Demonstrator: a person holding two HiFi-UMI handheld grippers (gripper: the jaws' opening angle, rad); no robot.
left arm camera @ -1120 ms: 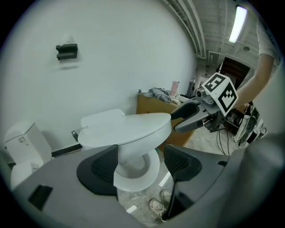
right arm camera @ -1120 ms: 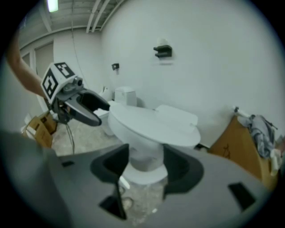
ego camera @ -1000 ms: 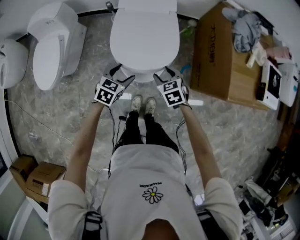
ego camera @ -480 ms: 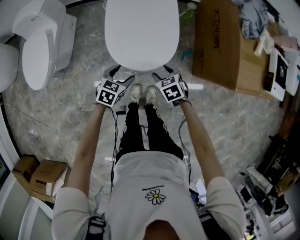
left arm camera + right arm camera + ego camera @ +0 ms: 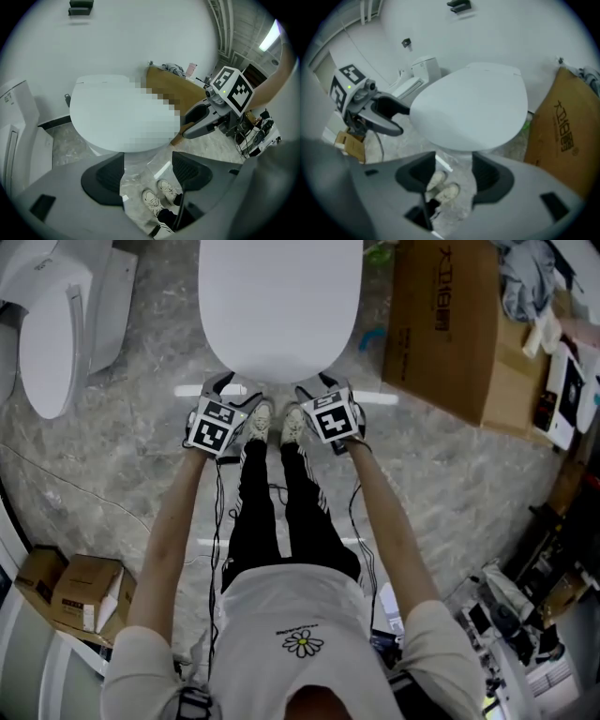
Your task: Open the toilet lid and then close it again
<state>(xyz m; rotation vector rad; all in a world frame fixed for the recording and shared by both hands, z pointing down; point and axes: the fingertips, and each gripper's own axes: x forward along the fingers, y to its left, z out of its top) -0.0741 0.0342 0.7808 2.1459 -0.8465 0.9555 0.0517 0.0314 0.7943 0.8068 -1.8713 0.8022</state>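
Observation:
The white toilet's lid (image 5: 279,306) lies shut and flat at the top of the head view. Both grippers hang just short of its front rim, above the person's shoes. My left gripper (image 5: 232,390) stands open at the rim's left, with only floor and shoes between its pads (image 5: 108,176). My right gripper (image 5: 314,388) is open at the rim's right, equally empty. In the left gripper view the lid (image 5: 117,117) fills the middle, above the left gripper (image 5: 147,171). The right gripper view shows the lid (image 5: 473,105) above the right gripper (image 5: 453,173). Neither touches the lid.
A second white toilet (image 5: 47,324) stands at the left. A big cardboard box (image 5: 441,324) stands close on the toilet's right, with clutter beyond it. Small boxes (image 5: 80,587) sit at the lower left. Cables trail on the marble floor (image 5: 122,465).
The person has stepped closer to the toilet, which now fills more of the view's top. Both grippers stayed open near the front rim, the right one drifting slightly inward.

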